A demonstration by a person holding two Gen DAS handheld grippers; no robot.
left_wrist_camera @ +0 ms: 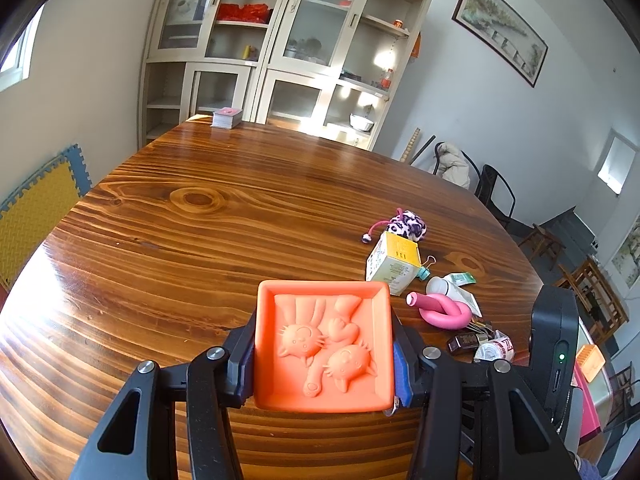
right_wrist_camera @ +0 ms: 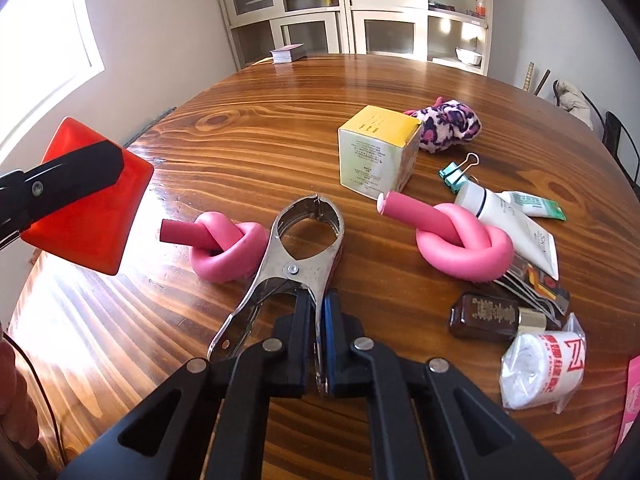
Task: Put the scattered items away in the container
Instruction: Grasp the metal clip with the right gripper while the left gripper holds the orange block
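Note:
My left gripper [left_wrist_camera: 323, 364] is shut on an orange square tray [left_wrist_camera: 324, 344] with cats in relief, gripped by its two sides and held above the wooden table [left_wrist_camera: 200, 240]. The right wrist view shows that tray [right_wrist_camera: 88, 208] at the left, with one left finger [right_wrist_camera: 72, 176] across it. My right gripper [right_wrist_camera: 318, 312] is shut on one handle of a metal spring clamp [right_wrist_camera: 304, 236]. The clamp's jaw end points away from me, between two pink knotted foam rollers [right_wrist_camera: 224, 248] [right_wrist_camera: 464, 244]. I cannot tell whether the clamp rests on the table.
At the right lie a yellow box [right_wrist_camera: 376, 152], a leopard-print pouch [right_wrist_camera: 448, 124], a teal binder clip [right_wrist_camera: 454, 176], a white tube [right_wrist_camera: 508, 216], a brown bottle [right_wrist_camera: 488, 316] and a bagged white roll [right_wrist_camera: 540, 364]. A card stack [right_wrist_camera: 288, 54] sits at the far edge.

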